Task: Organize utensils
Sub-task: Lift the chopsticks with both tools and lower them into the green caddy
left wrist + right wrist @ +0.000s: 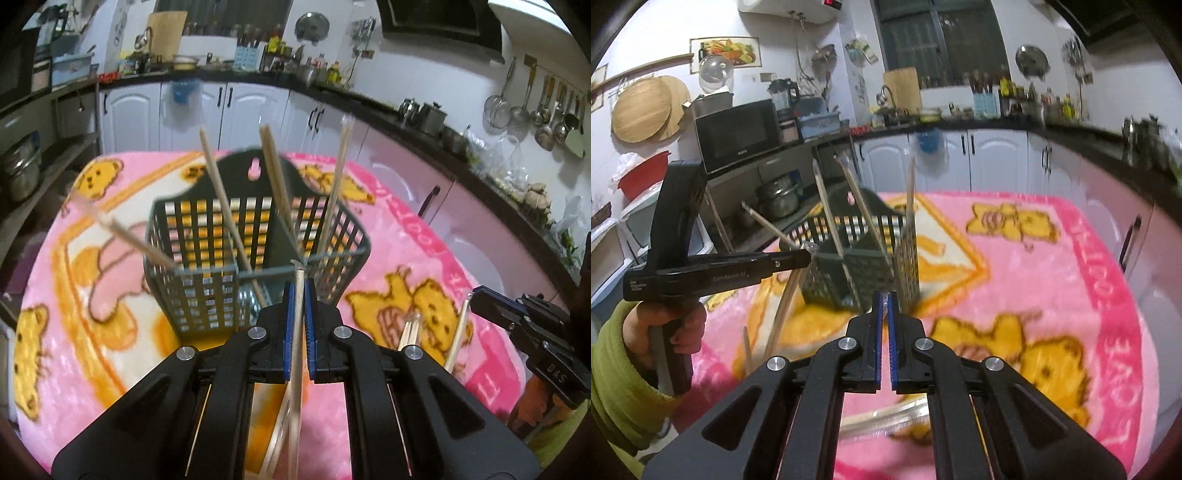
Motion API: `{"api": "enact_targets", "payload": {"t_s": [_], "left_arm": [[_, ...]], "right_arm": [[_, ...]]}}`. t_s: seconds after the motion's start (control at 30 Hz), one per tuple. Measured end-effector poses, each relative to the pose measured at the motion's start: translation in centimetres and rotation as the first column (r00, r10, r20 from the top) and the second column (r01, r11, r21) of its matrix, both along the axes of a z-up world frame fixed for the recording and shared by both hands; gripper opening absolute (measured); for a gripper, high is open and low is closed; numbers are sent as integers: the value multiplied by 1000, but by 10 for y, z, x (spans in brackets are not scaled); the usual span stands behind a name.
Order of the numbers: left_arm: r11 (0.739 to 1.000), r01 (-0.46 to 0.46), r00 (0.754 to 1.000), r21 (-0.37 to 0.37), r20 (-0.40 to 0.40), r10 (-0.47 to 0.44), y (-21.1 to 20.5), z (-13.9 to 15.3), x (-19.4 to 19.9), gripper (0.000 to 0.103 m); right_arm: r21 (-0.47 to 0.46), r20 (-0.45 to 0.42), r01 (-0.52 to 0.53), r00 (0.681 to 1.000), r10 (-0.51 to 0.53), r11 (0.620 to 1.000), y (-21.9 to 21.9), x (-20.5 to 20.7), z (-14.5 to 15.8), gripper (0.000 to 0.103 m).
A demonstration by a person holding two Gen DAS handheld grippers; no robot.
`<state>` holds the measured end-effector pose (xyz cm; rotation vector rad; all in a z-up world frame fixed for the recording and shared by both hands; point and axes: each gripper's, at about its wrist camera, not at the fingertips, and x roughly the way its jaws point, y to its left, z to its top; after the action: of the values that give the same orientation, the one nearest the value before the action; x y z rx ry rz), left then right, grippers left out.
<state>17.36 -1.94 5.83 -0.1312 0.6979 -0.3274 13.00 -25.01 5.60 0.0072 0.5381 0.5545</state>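
Note:
A dark green slotted utensil basket [255, 254] stands on the pink blanket with several wooden chopsticks [229, 206] leaning in it. My left gripper [299, 291] is shut on a plastic-wrapped chopstick [297, 332], held just in front of the basket's near rim. In the right wrist view the basket [871, 258] is ahead, and my right gripper [885, 299] is shut on a thin clear-wrapped chopstick [885, 301], whose wrapper tip shows between the pads. The left gripper [798, 258] shows at left, beside the basket.
Loose wrapped chopsticks [458, 332] lie on the pink bear-print blanket [424, 258] to the right of the basket, more [886, 417] under my right gripper. Kitchen cabinets [258, 107] and a crowded counter stand behind the table.

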Motion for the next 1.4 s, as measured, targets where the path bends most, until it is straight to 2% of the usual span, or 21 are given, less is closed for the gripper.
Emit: {"api": "enact_targets", "payload": {"t_s": [0.3,0.63,1.4], "left_arm": [[1000,7,997,-6,79,-6,-5,30,1,3],[1000,17,992,-18,127,-14,-7,49,1,3],[999,14,976,-47,219,-3,0,85,-2,3]], "right_arm": [[-13,91,-10,996,11,1000,8,3,29,3],[-34,155,-28,987,33,999,18,3,49,3],[-10,228,-53,972,54,999,34,8,78,3]]}}
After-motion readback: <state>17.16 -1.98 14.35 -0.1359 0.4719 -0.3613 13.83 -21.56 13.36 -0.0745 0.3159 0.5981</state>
